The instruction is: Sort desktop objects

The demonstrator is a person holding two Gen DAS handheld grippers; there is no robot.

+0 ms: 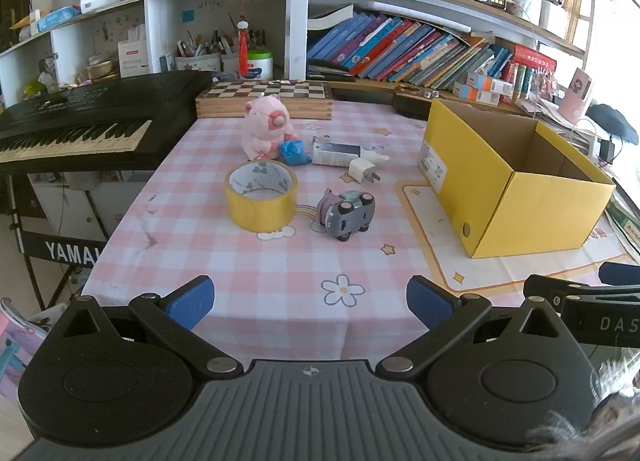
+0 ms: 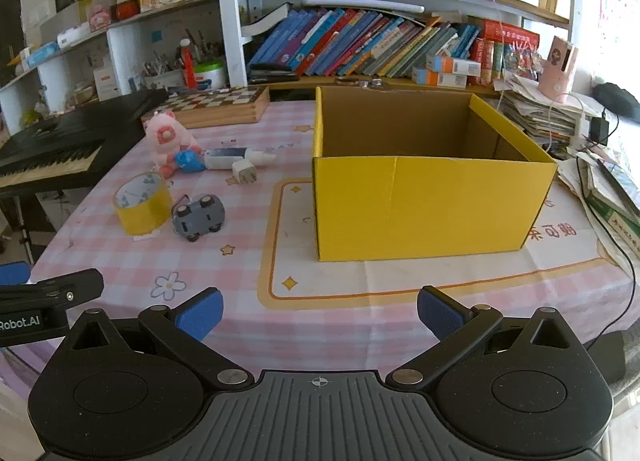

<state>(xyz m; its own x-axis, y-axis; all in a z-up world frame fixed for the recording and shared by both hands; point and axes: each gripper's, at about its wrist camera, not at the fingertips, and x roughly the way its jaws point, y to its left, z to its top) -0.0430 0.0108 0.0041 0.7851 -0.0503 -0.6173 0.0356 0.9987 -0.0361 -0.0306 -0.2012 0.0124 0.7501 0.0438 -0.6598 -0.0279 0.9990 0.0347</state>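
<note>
On the pink checked tablecloth (image 1: 248, 269) lie a yellow tape roll (image 1: 261, 197), a grey toy car (image 1: 349, 213), a white charger plug (image 1: 363, 170), a small white-and-dark box (image 1: 335, 153), a blue crumpled thing (image 1: 295, 152) and a pink plush toy (image 1: 267, 127). An open yellow cardboard box (image 1: 516, 181) stands to their right; nothing shows inside it in the right wrist view (image 2: 432, 205). My left gripper (image 1: 310, 301) is open and empty at the table's near edge. My right gripper (image 2: 320, 315) is open and empty, in front of the box. The tape roll (image 2: 142, 201) and car (image 2: 198, 217) lie to its left.
A black keyboard (image 1: 80, 129) stands left of the table. A wooden chessboard box (image 1: 266, 99) lies at the table's back edge. Bookshelves (image 1: 420, 49) rise behind. Stacked papers and cables (image 2: 592, 165) lie to the right of the yellow box.
</note>
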